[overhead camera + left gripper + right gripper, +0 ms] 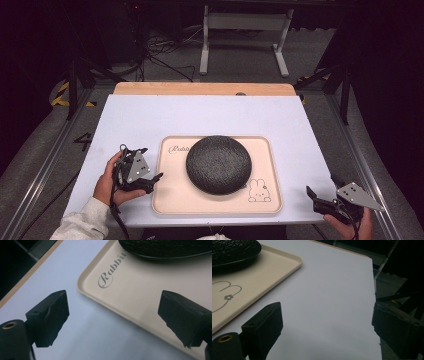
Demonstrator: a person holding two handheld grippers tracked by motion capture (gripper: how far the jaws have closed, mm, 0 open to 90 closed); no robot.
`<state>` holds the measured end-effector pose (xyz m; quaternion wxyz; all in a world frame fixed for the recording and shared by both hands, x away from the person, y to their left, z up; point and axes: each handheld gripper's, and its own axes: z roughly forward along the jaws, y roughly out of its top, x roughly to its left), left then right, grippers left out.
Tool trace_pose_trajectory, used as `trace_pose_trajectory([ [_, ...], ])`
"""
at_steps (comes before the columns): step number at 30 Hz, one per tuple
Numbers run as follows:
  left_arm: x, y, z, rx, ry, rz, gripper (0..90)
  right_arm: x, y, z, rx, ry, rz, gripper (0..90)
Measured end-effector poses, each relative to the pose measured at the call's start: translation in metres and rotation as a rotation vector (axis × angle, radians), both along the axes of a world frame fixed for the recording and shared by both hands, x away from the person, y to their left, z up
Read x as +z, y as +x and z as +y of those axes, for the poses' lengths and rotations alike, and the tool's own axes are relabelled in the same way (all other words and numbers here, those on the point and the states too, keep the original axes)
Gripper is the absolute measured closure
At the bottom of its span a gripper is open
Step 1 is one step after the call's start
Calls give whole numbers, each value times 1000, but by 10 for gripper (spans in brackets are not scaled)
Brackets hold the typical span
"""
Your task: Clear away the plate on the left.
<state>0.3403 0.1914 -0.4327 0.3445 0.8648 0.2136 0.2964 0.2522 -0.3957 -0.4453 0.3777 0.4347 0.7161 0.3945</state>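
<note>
Just beside the left claw [150,182], on its inner side, lies a beige tray [167,200] with a black, rough-textured round dish [218,164] resting on its middle. The left claw's jaws stand wide apart, holding nothing; in the left gripper view one jaw hangs over the white table [75,340] and the other over the tray's edge [105,300], with the printed word "Rabbit" ahead of them and the dish [165,248] beyond. The right claw [320,200] sits near the table's near right corner, apart from the tray, its jaws also spread and empty. In the right gripper view the tray [262,272] lies ahead to the left, bearing a rabbit drawing.
</note>
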Motion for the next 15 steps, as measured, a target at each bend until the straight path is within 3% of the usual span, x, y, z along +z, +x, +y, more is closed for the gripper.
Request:
trace_pose_trajectory([
  [15,-11,-6,37,73,-30,28,107,0,0,0,-2,-2,3,106],
])
